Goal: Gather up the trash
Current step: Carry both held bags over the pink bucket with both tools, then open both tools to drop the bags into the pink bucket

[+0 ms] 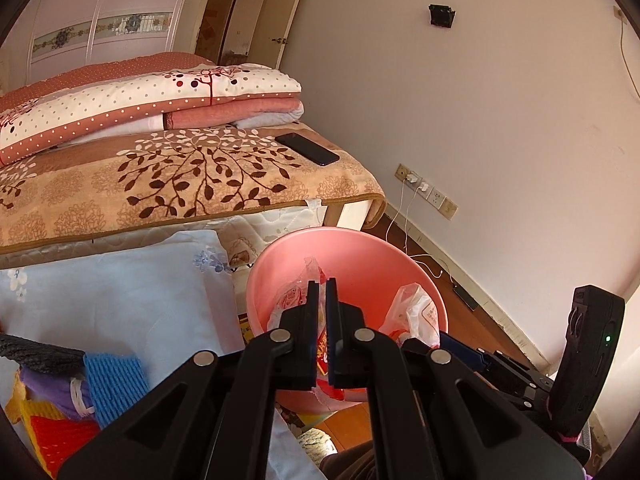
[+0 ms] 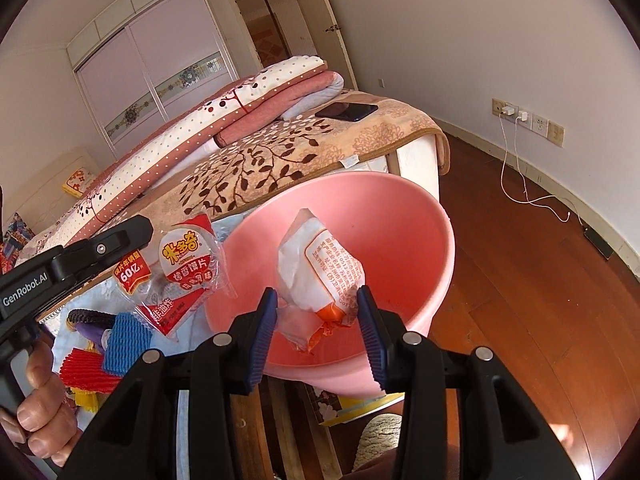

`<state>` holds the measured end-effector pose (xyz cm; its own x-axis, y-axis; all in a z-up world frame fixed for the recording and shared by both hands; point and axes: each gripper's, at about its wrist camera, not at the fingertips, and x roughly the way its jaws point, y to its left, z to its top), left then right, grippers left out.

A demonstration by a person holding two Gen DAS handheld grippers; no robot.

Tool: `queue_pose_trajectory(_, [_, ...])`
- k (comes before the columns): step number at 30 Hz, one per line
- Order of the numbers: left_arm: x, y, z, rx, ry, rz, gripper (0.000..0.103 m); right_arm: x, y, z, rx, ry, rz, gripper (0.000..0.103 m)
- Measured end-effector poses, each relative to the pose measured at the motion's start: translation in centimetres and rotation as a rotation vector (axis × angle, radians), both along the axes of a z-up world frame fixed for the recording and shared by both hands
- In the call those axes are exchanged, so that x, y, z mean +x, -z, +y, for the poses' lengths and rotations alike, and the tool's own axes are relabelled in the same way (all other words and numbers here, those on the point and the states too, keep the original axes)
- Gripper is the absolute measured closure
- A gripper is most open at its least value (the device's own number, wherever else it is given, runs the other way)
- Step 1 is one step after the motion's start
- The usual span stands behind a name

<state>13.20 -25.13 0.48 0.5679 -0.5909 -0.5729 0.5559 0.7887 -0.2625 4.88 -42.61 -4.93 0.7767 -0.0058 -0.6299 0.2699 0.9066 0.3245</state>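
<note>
A pink plastic basin (image 1: 360, 256) (image 2: 400, 216) stands tilted beside the bed. My left gripper (image 1: 322, 284) is shut on a red and clear snack wrapper (image 1: 296, 296), held over the basin's near rim; the same wrapper shows in the right wrist view (image 2: 184, 272), hanging from the left gripper's tip at the basin's left edge. My right gripper (image 2: 316, 300) is open over the basin. A white and orange wrapper (image 2: 320, 272) sits between its fingers, seemingly loose, with no finger pressing it. That wrapper also shows in the left wrist view (image 1: 416, 312).
A bed with a leaf-pattern blanket (image 1: 180, 184) and folded quilts lies behind the basin, with a black phone (image 1: 308, 149) on it. A light blue pillow (image 1: 120, 292) and coloured foam nets (image 2: 112, 348) lie left of the basin. Charger cables (image 2: 532, 196) trail over the wood floor.
</note>
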Motion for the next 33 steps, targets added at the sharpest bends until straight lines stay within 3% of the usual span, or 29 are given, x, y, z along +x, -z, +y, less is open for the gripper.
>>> queue_pose_trajectory(7, [0.8, 0.9, -0.1, -0.006, 0.013, 0.052, 0.099, 0.6, 0.6, 0.0, -0.020, 0.015, 0.013, 0.060])
queue_pose_trajectory(10, [0.6, 0.8, -0.1, -0.004, 0.018, 0.045, 0.076, 0.6, 0.8, 0.1, -0.022, 0.021, 0.020, 0.060])
queue_pose_trajectory(11, [0.4, 0.7, 0.1, -0.008, 0.018, 0.036, 0.073, 0.6, 0.8, 0.1, -0.023, 0.023, 0.022, 0.057])
queue_pose_trajectory(14, [-0.1, 0.3, 0.4, -0.005, 0.019, 0.013, 0.073, 0.5, 0.7, 0.1, -0.028, 0.037, 0.018, 0.049])
queue_pose_trajectory(33, [-5.8, -2.0, 5.8, 0.033, -0.080, -0.062, 0.073, -4.5, -3.6, 5.7, -0.058, -0.016, -0.089, 0.045])
